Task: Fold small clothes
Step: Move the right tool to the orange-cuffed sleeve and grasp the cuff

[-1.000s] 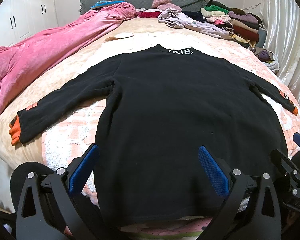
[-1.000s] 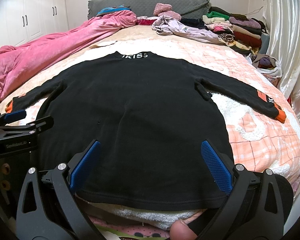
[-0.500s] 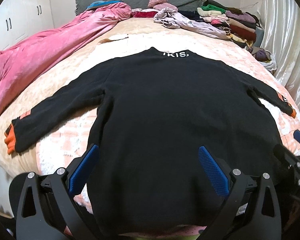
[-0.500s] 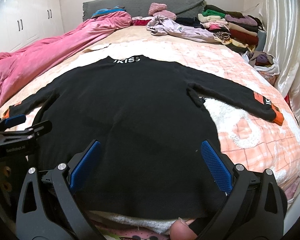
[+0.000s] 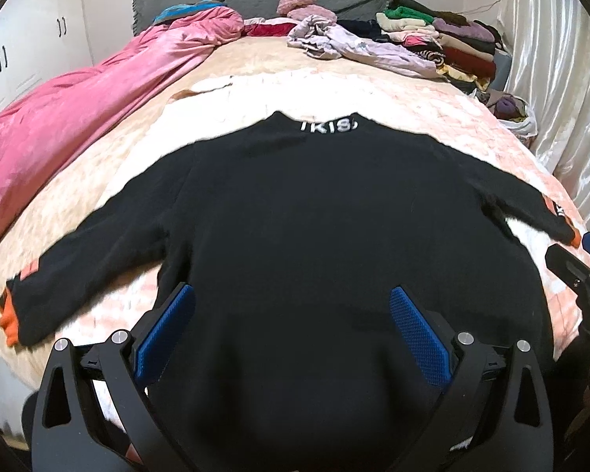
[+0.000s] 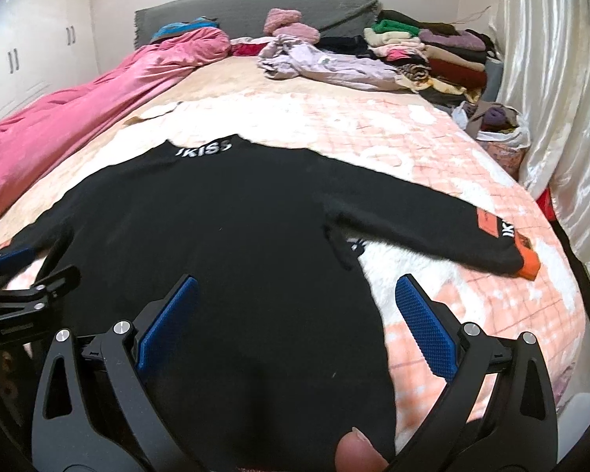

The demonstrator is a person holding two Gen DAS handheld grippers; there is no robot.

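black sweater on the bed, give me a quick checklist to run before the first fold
1. Black sweater lies spread flat on the bed, collar away from the grippers: ok.
2. Both sleeves stretched out to the sides, the left sleeve and the right sleeve: ok.
3. Left gripper open, nothing between its blue pads: ok.
4. Right gripper open, nothing held: ok.
5. Hem edge near the grippers lying straight: cannot tell, it is hidden below the gripper bodies.
6. Space to fold: the pink quilt and the pile of clothes lie apart from the sweater: ok.
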